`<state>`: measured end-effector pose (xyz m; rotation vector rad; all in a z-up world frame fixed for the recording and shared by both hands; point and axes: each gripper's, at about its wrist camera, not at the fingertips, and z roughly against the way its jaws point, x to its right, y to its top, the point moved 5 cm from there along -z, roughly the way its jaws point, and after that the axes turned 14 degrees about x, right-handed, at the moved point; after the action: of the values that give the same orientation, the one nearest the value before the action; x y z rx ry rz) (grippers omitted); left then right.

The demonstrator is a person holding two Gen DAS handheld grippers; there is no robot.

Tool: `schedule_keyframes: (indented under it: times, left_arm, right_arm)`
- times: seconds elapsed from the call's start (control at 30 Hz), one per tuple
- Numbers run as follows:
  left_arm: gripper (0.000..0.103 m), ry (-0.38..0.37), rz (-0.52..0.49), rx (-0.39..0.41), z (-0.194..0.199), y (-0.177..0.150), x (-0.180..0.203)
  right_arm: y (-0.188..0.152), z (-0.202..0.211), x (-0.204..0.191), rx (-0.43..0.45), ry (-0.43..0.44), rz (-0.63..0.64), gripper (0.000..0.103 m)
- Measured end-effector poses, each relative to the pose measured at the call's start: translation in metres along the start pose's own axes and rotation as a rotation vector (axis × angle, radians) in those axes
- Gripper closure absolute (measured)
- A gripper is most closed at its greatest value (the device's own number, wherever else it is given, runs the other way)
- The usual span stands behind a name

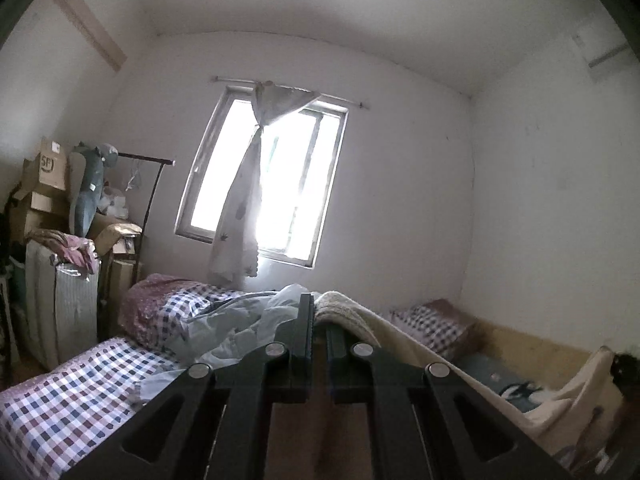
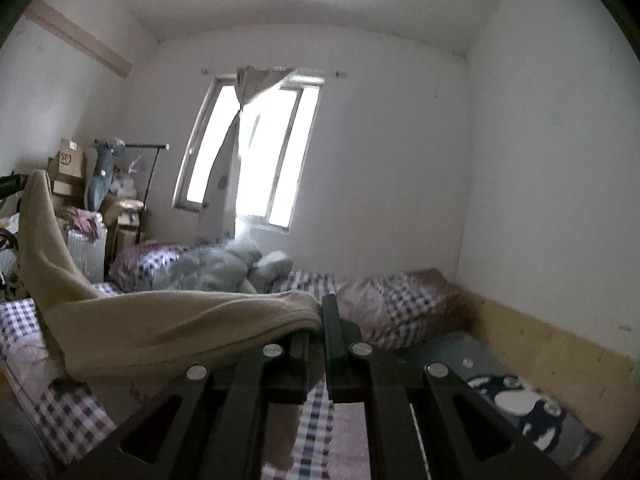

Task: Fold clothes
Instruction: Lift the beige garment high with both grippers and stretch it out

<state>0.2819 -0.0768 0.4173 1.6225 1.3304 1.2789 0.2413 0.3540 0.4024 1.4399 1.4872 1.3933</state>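
A cream fleecy garment [image 1: 400, 336] hangs stretched in the air between my two grippers, above a bed with a checked sheet [image 1: 60, 400]. My left gripper [image 1: 318, 308] is shut on one end of it, and the cloth runs down to the right toward a dark shape at the frame edge. In the right wrist view my right gripper [image 2: 322, 314] is shut on the other end. From there the garment [image 2: 180, 328] sags leftward and rises to a far corner at the left edge. Both grippers point level toward the window wall.
A crumpled pale blue quilt [image 2: 216, 268] and checked pillows [image 2: 384, 304] lie at the head of the bed under the window [image 1: 264, 184]. Boxes and a clothes rack [image 1: 148, 200] crowd the left side. A wooden board [image 2: 560, 356] and a blue printed cushion [image 2: 520, 396] line the right wall.
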Motion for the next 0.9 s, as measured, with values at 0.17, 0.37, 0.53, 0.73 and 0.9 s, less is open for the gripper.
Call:
schedule_keyframes:
  times: [0.17, 0.37, 0.53, 0.73, 0.9]
  left_arm:
    - [0.099, -0.006, 0.024, 0.031, 0.01, 0.05, -0.005]
    - [0.099, -0.046, 0.075, 0.049, 0.03, 0.096, -0.003]
    - [0.099, -0.064, 0.091, 0.055, 0.046, 0.126, 0.0]
    - [0.099, -0.064, 0.094, 0.061, 0.057, 0.144, 0.004]
    - [0.099, -0.041, 0.07, 0.05, 0.049, 0.139, 0.002]
  right_arm:
    - [0.058, 0.017, 0.006, 0.062, -0.006, 0.0, 0.099]
    - [0.117, 0.043, 0.018, 0.13, -0.021, 0.017, 0.099]
    - [0.157, 0.075, 0.026, 0.18, -0.045, 0.056, 0.099]
    - [0.183, 0.093, 0.03, 0.21, -0.07, 0.073, 0.099]
    - [0.18, 0.092, 0.033, 0.203, -0.085, 0.066, 0.099]
